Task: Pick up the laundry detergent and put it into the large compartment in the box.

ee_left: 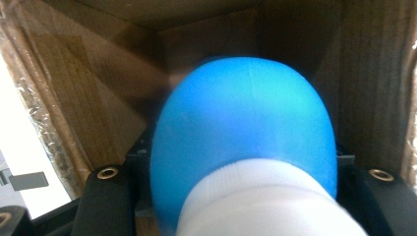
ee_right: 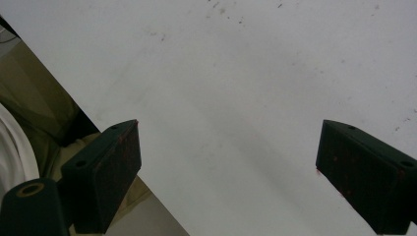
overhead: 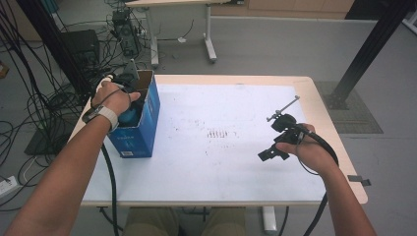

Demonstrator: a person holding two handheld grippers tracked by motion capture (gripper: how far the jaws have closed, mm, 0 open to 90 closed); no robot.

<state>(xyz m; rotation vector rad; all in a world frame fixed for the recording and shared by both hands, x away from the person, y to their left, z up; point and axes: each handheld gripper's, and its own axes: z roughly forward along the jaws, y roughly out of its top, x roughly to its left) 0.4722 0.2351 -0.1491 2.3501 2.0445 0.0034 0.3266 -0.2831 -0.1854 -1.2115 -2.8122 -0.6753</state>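
At table's left edge: one blue cardboard box [overhead: 142, 123], top open, brown inside. Left gripper [overhead: 129, 105] reaches down into it, jaws clamped on one round blue object with white base [ee_left: 246, 147], possibly bulb; blurred close up. Right gripper [overhead: 275, 147] hovers over bare white tabletop [overhead: 221, 147] well apart from box, jaws wide apart, holding nothing.
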